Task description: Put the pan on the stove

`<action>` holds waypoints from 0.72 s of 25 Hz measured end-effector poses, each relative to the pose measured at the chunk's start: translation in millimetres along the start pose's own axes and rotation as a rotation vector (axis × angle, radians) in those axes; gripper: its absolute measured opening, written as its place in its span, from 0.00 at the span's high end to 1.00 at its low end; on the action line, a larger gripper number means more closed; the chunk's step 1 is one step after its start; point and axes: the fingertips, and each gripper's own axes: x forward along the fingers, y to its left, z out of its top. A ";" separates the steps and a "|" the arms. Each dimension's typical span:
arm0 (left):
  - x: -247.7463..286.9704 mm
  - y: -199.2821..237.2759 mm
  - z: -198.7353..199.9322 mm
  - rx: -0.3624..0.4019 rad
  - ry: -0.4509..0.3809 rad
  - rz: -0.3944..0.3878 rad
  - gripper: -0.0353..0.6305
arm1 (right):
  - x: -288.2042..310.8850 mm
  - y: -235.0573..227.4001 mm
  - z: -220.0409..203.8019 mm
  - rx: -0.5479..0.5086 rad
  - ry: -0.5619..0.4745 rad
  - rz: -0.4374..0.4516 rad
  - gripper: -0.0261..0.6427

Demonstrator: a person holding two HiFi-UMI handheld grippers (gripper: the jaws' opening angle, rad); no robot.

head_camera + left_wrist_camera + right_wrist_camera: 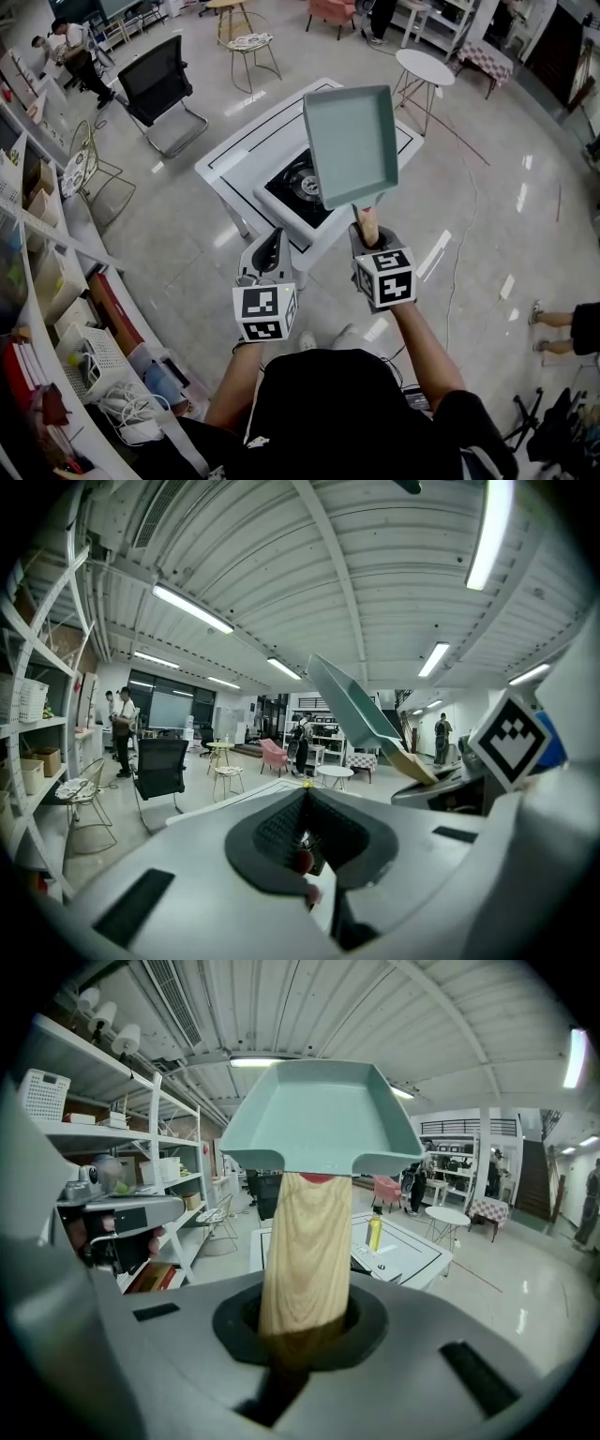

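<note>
The carry step is in hand. The right gripper (305, 1321) has its jaws pinching the wooden handle (307, 1251) of the pan (352, 141), which hangs in the air, tilted up and away from the person, above the far side of the stove (298, 187) as the head view shows it. It touches nothing yet. The left gripper (270, 253) is held beside the right one, jaws pressed together with nothing between them.

The next move, as I judge it, calls for lowering the pan and levelling it so that its flat bottom settles square on the burner ring, with the handle pointing back toward the person; only then should the jaws let go. A tilted landing could let the pan slide off the ring.

The stove sits in a white surface (234, 155). A yellow bottle (375, 1233) stands on it near the stove, just beside the path, and could be knocked if the pan swings wide. A black chair (159, 84) and a round table (424, 66) stand well apart, out of the way. The burner itself looks free.
</note>
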 end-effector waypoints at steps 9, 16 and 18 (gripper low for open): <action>16.1 6.8 -6.3 -0.009 0.012 0.016 0.93 | 20.6 -7.0 -8.9 -0.007 0.058 0.021 0.95; 38.3 10.9 -4.5 -0.012 0.011 0.046 0.93 | 43.9 -17.2 -3.2 -0.034 0.088 0.063 0.95; 47.2 11.3 -3.6 -0.027 0.012 0.049 0.93 | 50.9 -21.1 -2.3 -0.041 0.098 0.077 0.95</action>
